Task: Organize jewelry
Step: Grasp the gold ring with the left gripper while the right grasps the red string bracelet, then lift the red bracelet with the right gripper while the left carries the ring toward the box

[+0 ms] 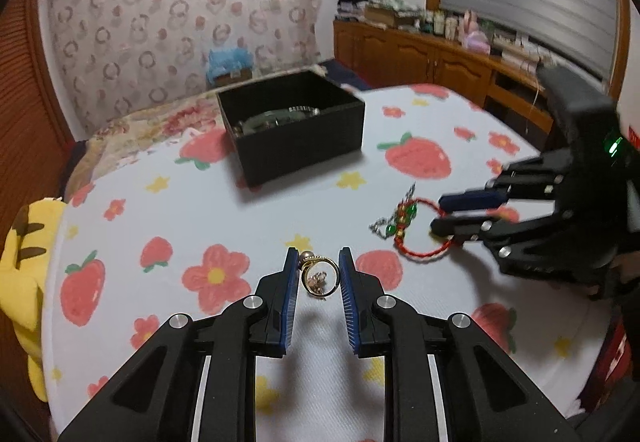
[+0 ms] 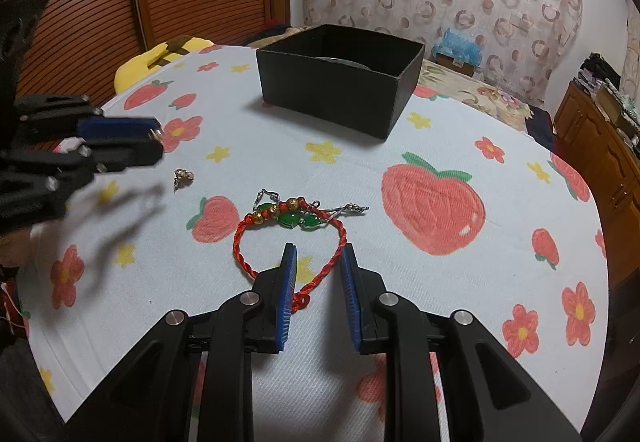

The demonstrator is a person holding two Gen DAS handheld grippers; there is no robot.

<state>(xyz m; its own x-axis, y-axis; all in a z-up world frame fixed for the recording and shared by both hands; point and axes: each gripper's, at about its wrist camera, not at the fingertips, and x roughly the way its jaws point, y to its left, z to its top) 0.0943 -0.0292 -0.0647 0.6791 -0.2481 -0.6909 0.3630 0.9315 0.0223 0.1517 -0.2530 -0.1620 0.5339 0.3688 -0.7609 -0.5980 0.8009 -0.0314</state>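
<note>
So the table (image 2: 460, 137) has a white cloth with strawberries and flowers printed all over it, and toward the far side sits a black box (image 2: 340, 89), open on top, with a few pieces already lying inside (left wrist view shows a greenish bangle-looking thing, hard to make out more). A yellow plush (image 1: 28, 266) pokes out at the table's edge.

The right gripper (image 2: 318, 262) is low over the cloth, jaws spread apart and holding nothing, with the near side of the red cord bracelet (image 2: 288, 234) lying between them. Its green and gold beads lie on the far side, tangled with a thin silver chain (image 2: 348, 209).

The left gripper (image 1: 318, 274) has a gold ring (image 1: 320, 278) between its jaws; can't tell if they're actually pinching it. A small gold earring (image 2: 183, 175) lies on the cloth just beside it.
</note>
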